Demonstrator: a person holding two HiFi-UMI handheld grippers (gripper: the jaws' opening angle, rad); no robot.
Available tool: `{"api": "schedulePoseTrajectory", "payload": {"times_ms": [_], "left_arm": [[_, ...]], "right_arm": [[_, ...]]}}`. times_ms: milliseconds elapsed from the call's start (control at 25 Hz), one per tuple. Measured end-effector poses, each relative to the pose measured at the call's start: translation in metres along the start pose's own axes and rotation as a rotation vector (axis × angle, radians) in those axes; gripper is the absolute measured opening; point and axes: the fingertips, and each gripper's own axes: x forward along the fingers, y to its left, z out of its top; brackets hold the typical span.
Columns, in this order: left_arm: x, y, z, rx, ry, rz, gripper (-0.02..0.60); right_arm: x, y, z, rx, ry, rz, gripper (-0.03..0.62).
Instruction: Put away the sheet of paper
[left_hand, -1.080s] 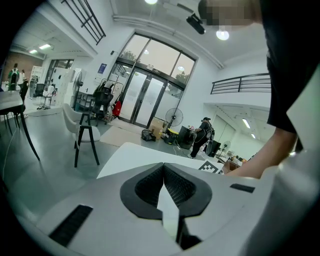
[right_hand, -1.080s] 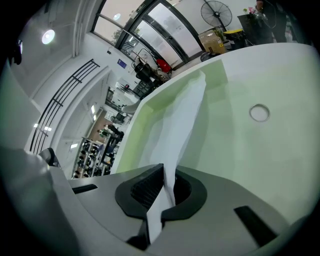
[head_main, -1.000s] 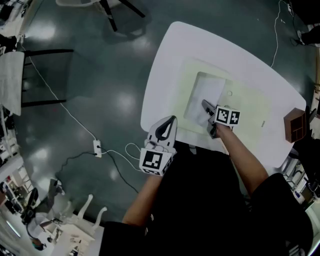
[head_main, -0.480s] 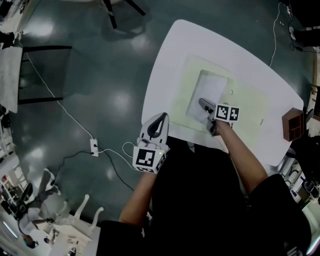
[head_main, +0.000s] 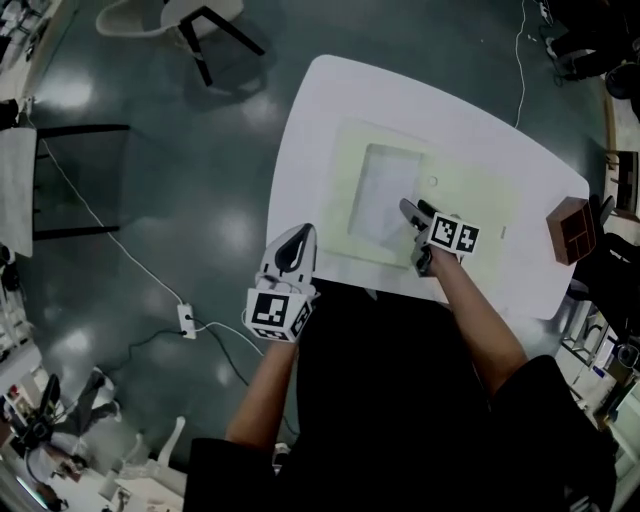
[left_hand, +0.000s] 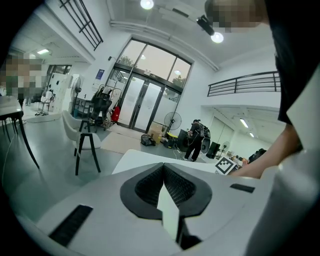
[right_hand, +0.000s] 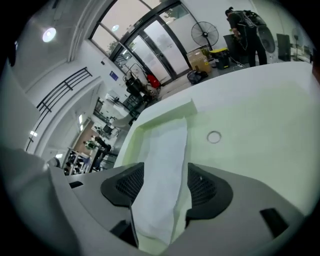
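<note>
Our right gripper (right_hand: 165, 172), jaws just spread, straddles the thin white sheet of paper (head_main: 385, 198). We judge it light and limp; take the edge beneath the gripper.

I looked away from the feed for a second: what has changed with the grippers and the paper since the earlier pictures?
The right gripper has just been opening its jaws and let go of the white sheet of paper, which now lies loose on the pale green mat between the parted jaws. Unchanged: the left gripper is shut and empty, off the white table at its near edge.
</note>
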Motion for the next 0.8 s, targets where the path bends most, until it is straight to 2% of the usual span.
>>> {"api": "schedulePoseTrajectory", "payload": {"times_ms": [120,280,480,680,800], "left_arm": [[0.007,-0.012,0.017,0.042,-0.029,-0.014,0.003],[0.016,-0.048,0.027,0.092,-0.034,-0.061,0.003],[0.04,-0.111,0.021,0.138,-0.02,-0.126,0.003],[0.065,-0.18,0.022,0.169,-0.047,-0.17,0.003],[0.077,-0.229,0.019,0.216,-0.056,-0.201,0.003]], "right_arm": [[-0.025,-0.01,0.015,0.037,-0.064,0.021,0.238],[-0.074,-0.006,0.032,0.088,-0.132,0.096,0.238],[-0.147,-0.015,0.046,0.002,-0.2,0.131,0.238],[-0.224,-0.049,0.049,0.014,-0.263,0.122,0.238],[-0.268,-0.07,0.051,-0.023,-0.311,0.112,0.236]]}}
